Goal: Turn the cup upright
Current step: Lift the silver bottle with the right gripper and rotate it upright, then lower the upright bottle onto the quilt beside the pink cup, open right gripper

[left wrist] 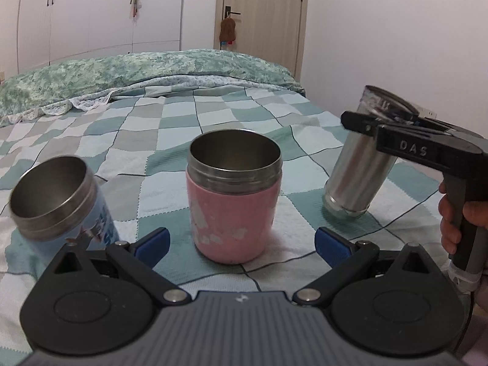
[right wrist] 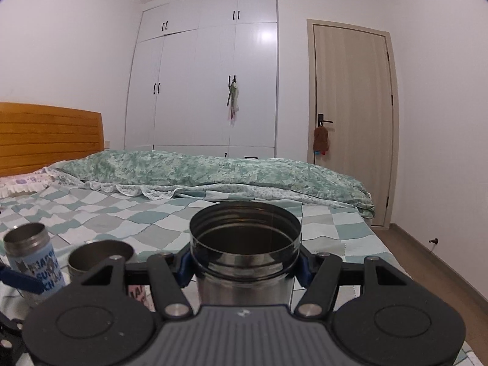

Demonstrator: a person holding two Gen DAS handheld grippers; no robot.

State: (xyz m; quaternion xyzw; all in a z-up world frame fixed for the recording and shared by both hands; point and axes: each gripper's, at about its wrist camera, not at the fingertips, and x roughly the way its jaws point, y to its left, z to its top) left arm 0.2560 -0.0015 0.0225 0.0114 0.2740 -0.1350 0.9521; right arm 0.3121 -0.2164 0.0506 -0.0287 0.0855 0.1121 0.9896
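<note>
- Three cups are seen on the checked bedspread (left wrist: 238, 116): a blue cup (left wrist: 61, 195), a pink cup (left wrist: 233, 201) and a silver cup (left wrist: 360, 164).
- The silver cup is clamped near its rim between the blue pads of the right gripper (right wrist: 245, 263); both pads are pressed against its wall.
- In the left wrist view, the silver cup is shown tilted, mouth upward, with its base at the bedspread; whether the base touches the fabric cannot be told.
- The left gripper (left wrist: 242, 242) is held with its fingers spread wide; nothing is between them. The pink cup stands just beyond the fingertips.
- The pink cup is seen upright, mouth up, between the other two cups.
- The blue cup is placed at the left, mouth up, leaning in the fisheye view.
- The right gripper's handle is gripped by a hand (left wrist: 451, 222).
- A green quilt (right wrist: 213, 170), a white wardrobe (right wrist: 207, 70) and a door (right wrist: 353, 116) are visible behind the bed.
</note>
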